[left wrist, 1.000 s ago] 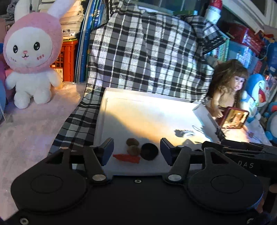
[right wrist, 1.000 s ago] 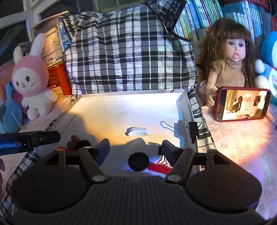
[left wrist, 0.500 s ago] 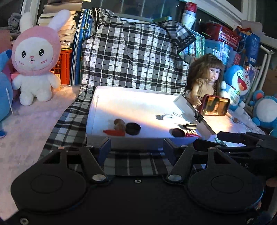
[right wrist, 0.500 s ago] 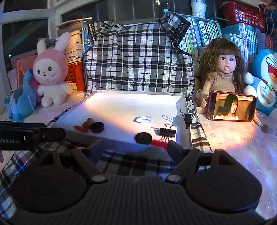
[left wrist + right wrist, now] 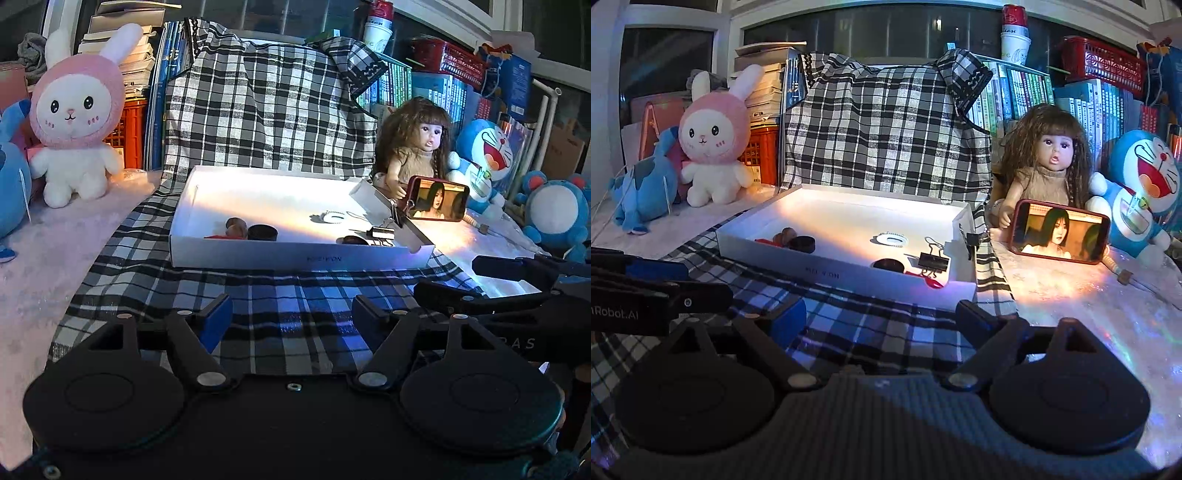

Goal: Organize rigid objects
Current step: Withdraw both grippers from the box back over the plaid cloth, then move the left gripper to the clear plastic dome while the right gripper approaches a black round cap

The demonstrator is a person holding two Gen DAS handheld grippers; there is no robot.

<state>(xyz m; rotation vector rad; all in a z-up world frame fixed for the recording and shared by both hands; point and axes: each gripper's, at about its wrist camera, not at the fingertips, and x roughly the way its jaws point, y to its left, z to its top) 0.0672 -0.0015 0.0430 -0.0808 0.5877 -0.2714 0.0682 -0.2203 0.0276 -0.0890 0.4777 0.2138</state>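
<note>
I judge the sorting close to done: in the shallow white cardboard box (image 5: 827, 275) at mid-frame, a red strip, brown nuts and a dark round cap (image 5: 802, 243) sit clustered at its left, while another dark cap (image 5: 887, 265), a black binder clip (image 5: 933, 263) and a white oval ring (image 5: 892, 239) lie at its right. My left gripper (image 5: 291, 314) and right gripper (image 5: 881, 314) hang over the checked black-and-white cloth (image 5: 258, 295), jaws just been widening, nothing between them. The right view shows the box floor clearly; the left view's near wall hides most of it.
</note>
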